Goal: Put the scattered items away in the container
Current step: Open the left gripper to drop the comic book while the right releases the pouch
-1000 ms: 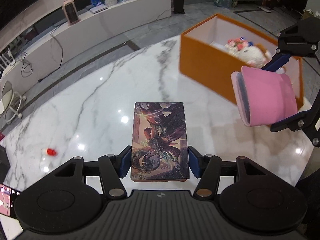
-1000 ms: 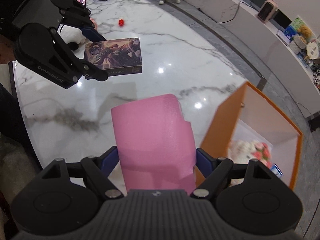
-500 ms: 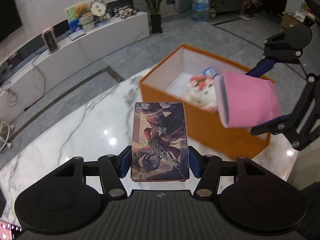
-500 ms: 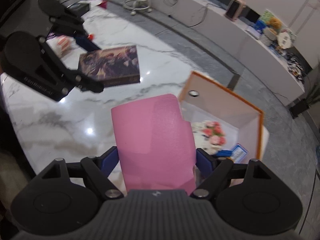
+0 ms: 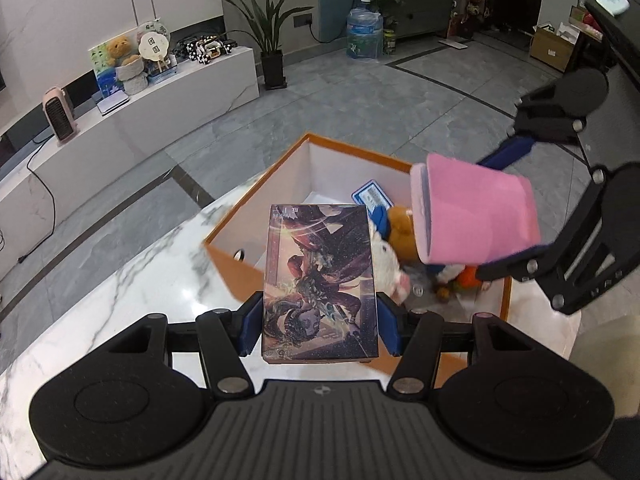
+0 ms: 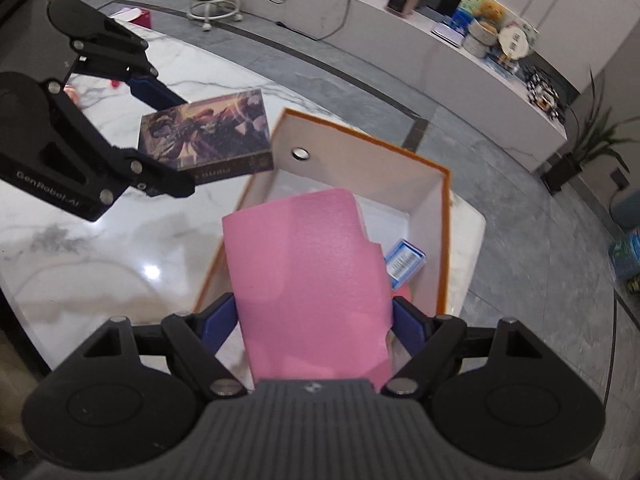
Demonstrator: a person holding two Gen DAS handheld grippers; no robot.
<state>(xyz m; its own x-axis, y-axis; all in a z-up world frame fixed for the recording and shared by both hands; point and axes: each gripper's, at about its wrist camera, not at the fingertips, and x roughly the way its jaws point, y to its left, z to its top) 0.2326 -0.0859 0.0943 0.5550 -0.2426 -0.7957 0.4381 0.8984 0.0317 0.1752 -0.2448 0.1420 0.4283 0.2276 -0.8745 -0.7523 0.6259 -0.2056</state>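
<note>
My left gripper (image 5: 319,322) is shut on a flat box with dark fantasy artwork (image 5: 319,280), held in the air over the near rim of the orange container (image 5: 224,254). My right gripper (image 6: 312,324) is shut on a pink foam block (image 6: 308,280), which hangs over the container's open white inside (image 6: 352,168). In the right wrist view the artwork box (image 6: 208,136) hovers at the container's left corner. Inside the container lie plush toys (image 5: 396,256) and a small blue-edged card box (image 6: 404,262).
The container sits at the edge of a white marble table (image 5: 132,280). A small red item (image 6: 115,84) lies far off on the table behind the left gripper. Beyond the table are grey floor, a low white bench (image 5: 132,120) and a round stool (image 6: 216,0).
Both grippers have carried their loads across the table toward the orange container. The pink block is now over the box's inside, and the artwork box has reached its near rim.
</note>
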